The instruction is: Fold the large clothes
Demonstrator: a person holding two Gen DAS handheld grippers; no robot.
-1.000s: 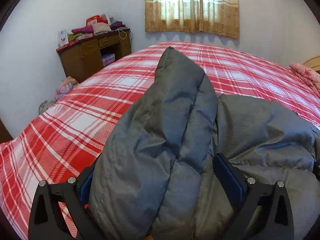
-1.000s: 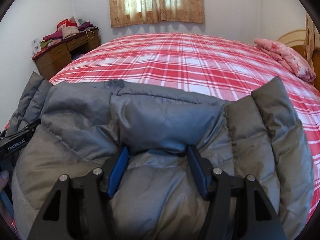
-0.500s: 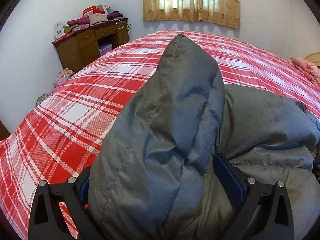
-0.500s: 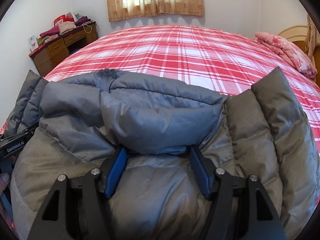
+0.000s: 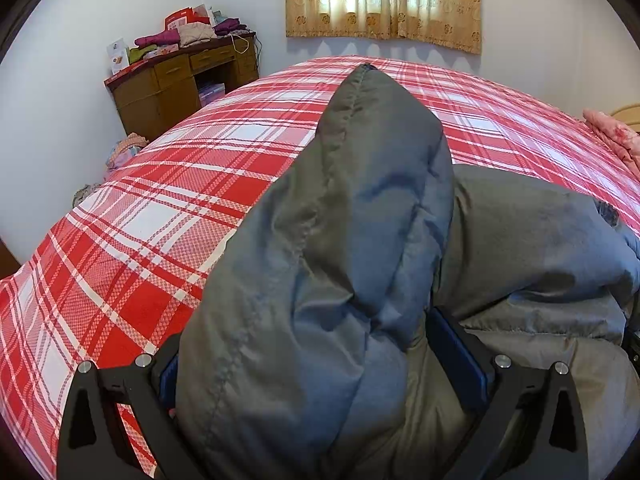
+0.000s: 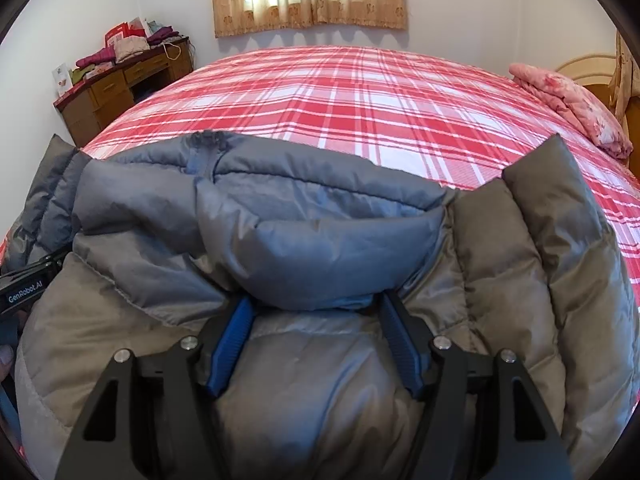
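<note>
Now, the big red-and-white plaid bed (image 6: 360, 92) fills both views, running up to twelve o'clock under the curtained window. Sprawled on its near edge, from nine round to three o'clock, lies the puffy grey quilted down jacket (image 6: 328, 240), bunched and doubled over itself. Left gripper (image 5: 320, 376) at six o'clock, jaws wide and clenched round a thick gathered wad of that jacket, which stands up in a peak toward twelve. Right gripper (image 6: 316, 344), also at six, has a padded roll bulging between its blue pads; those jaws sit at a middling spread, grasping the roll. By my reading, we're mid-fold, both hands carrying the near edge. Next move calls for both grippers swinging that edge toward twelve together, laying it flat, then letting go cleanly.
</note>
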